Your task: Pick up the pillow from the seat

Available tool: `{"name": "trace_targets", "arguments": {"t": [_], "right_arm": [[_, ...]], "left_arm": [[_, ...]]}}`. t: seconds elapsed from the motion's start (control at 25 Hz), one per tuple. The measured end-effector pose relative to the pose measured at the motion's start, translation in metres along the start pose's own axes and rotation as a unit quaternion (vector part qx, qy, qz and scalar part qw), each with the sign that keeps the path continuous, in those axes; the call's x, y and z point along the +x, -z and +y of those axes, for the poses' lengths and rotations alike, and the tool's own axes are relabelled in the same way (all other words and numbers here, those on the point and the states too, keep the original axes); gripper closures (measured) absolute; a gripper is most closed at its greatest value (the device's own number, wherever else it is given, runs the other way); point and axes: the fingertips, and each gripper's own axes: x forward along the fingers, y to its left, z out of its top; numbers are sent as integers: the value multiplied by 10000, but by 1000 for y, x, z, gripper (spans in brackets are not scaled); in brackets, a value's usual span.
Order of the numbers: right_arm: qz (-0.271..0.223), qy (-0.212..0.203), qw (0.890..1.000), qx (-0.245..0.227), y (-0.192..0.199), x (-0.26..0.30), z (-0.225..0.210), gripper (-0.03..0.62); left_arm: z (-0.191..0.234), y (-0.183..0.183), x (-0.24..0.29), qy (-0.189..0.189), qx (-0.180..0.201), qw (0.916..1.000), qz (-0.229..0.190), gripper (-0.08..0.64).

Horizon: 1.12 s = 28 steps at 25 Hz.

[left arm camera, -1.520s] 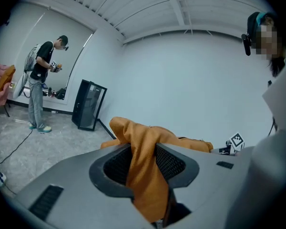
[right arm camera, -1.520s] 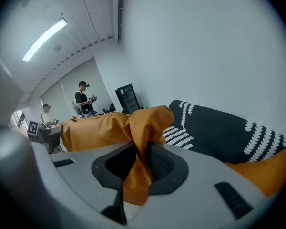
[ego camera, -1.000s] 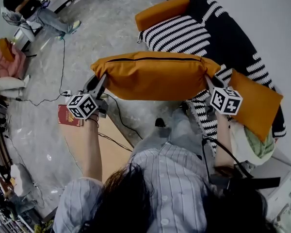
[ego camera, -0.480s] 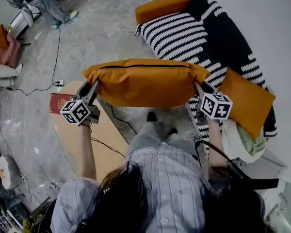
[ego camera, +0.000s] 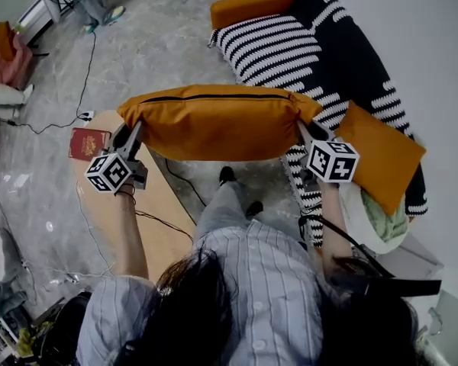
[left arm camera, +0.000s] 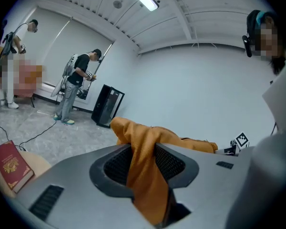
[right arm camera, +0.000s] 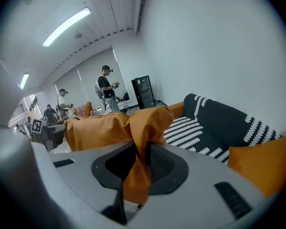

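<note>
I'm holding the orange pillow (ego camera: 214, 120) up in the air, stretched sideways between my two tongs, well clear of the striped seat (ego camera: 278, 48) of the sofa. The left tongs (ego camera: 130, 130) are pinching the pillow's left corner. In the left gripper view a fold of orange fabric is running straight down between the pads, and the jaws are closed onto it with just the cloth keeping them apart. The right tongs (ego camera: 302, 128) are doing the same at the right corner, jaws nearly together and squeezing a thinner bunch of the cover. The pillow is hanging roughly level in front of my chest, dark zipper line along the top, over the floor and the wooden surface (ego camera: 164, 219). A red booklet (ego camera: 88, 143) is lying on that surface just beside the left tongs. Another orange cushion (ego camera: 382, 155) is sitting on the sofa by my right arm.
</note>
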Motion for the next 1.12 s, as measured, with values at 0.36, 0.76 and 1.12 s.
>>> {"name": "trace_targets", "arguments": {"t": [0.36, 0.76, 1.12], "right_arm": [[-127, -116, 9998, -67, 17, -53, -10, 517], [-301, -95, 9995, 44, 54, -106, -31, 517], [-324, -30, 9993, 187, 78, -131, -48, 517]], "left_arm": [[-48, 12, -40, -87, 106, 9998, -128, 400], [-97, 40, -69, -54, 249, 9996, -82, 400], [-124, 57, -79, 7, 343, 9994, 36, 400]]}}
